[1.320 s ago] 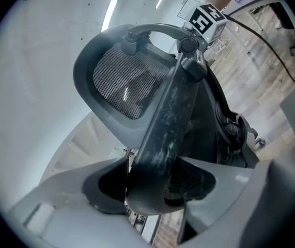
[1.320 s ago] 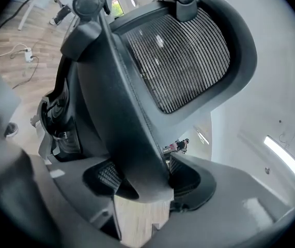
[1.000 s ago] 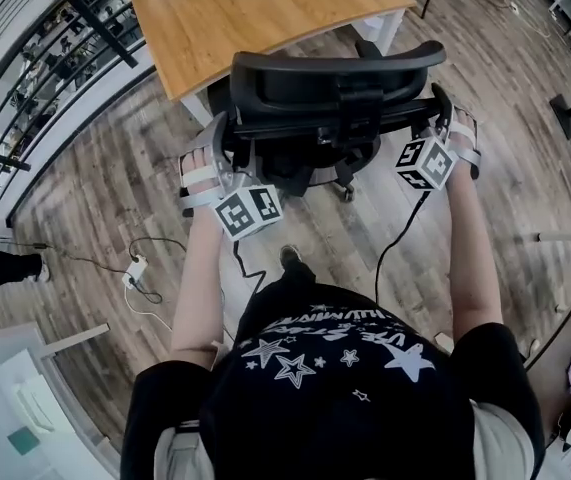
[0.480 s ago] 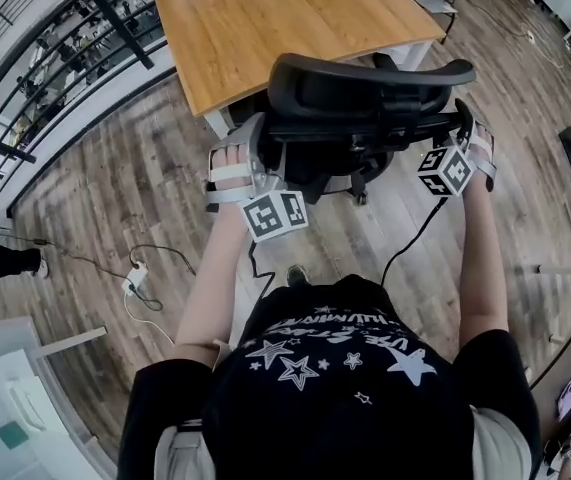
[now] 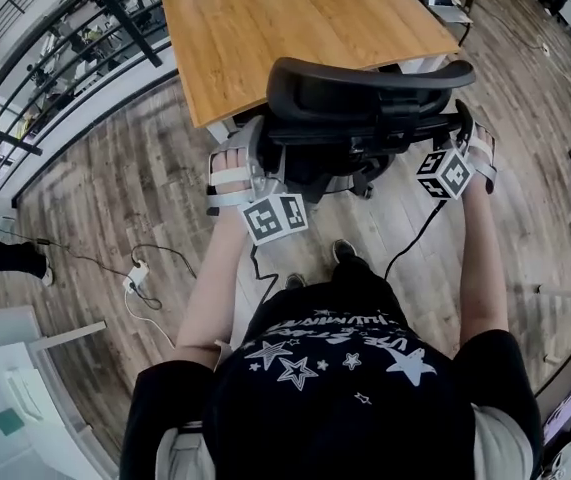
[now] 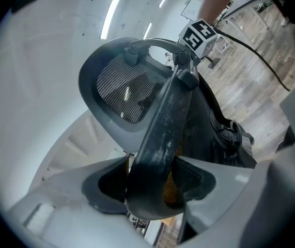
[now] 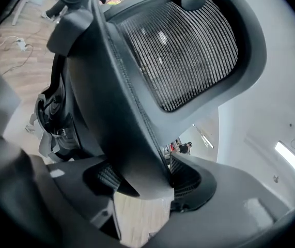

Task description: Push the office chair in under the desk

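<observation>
The left gripper (image 5: 263,156) is clamping the left edge of the office chair's (image 5: 365,98) backrest frame, and the right gripper (image 5: 462,128) is clamping the right edge. In each gripper view the jaws are pressing on the dark frame bar, part-way open around its thickness. The chair is standing at the near edge of the desk's wooden surface (image 5: 295,28), with its headrest overlapping that edge as seen from above and its castors (image 5: 365,183) showing on the floor. The backrest is hiding the seat, so I cannot tell how far under it is.

The push is probably going best with both hands driving evenly toward the far side, so the chair is not swivelling off line. Pressing level rather than downward should avoid tipping the back. The white desk leg (image 5: 417,65) at the right is sitting close to the frame, so steering slightly left seems wise. The person's foot (image 5: 345,253) is near the base, so short steps should help.
</observation>
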The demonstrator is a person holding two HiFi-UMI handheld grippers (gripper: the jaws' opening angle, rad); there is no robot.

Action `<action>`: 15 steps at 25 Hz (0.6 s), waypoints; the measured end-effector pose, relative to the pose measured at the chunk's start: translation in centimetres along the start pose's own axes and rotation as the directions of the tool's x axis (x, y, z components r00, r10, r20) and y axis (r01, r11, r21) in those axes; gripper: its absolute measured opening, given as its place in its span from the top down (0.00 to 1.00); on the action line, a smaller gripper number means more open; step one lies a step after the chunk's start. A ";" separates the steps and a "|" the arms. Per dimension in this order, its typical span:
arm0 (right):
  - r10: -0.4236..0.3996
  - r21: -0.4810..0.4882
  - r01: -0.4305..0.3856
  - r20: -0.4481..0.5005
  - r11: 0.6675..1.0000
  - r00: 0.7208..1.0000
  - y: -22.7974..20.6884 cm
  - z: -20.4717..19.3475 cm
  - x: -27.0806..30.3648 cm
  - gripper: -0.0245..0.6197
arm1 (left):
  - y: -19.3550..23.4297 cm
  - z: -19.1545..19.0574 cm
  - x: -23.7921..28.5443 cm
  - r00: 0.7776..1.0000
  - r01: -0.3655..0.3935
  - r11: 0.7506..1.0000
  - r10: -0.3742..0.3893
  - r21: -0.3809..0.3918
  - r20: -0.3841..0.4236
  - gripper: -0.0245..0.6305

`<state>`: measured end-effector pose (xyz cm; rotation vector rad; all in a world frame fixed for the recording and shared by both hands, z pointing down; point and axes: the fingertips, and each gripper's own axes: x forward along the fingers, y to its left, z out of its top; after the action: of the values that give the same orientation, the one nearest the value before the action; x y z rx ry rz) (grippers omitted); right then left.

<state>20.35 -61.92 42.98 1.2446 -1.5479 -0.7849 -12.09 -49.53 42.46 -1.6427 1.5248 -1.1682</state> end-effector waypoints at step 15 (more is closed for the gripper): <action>0.023 -0.016 -0.022 0.099 1.000 0.995 -2.9 1.1 10.4 0.55 | 0.2 2.3 6.4 0.995 -0.007 1.000 0.008 0.010 -0.100 0.57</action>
<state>20.14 -72.77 42.99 1.1906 -1.6303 -0.8533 -10.47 -56.13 42.61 -1.5926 1.5826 -1.2688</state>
